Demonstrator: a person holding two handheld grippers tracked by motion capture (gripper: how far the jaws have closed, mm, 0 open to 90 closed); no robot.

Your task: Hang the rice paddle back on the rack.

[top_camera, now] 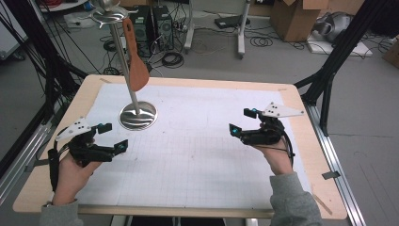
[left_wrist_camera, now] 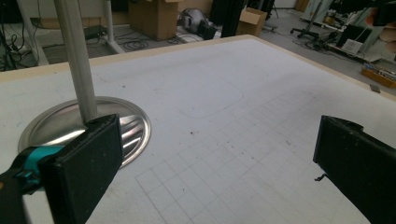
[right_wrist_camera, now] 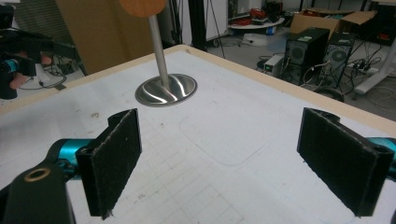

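1. Steel stand [top_camera: 137,114] is the landmark in the high view: its round base sits on the white gridded mat [top_camera: 197,150] toward the counter's [top_camera: 301,101] far left, and a wooden spatula [top_camera: 135,56] hangs from its top ring. The left claw [top_camera: 114,136] hovers near the base on the person's side, jaws parted, empty. The right claw [top_camera: 242,121] is well apart from the stand, spread wide, empty. Bare mat lies between them.
2. Left gripper view: both black jaws stand apart, the stand's base [left_wrist_camera: 56,128] just beyond one; open mat runs to the wooden edge.
3. Right gripper view: jaws gape; the stand [right_wrist_camera: 166,88] rises farther off, near the counter's far edge.
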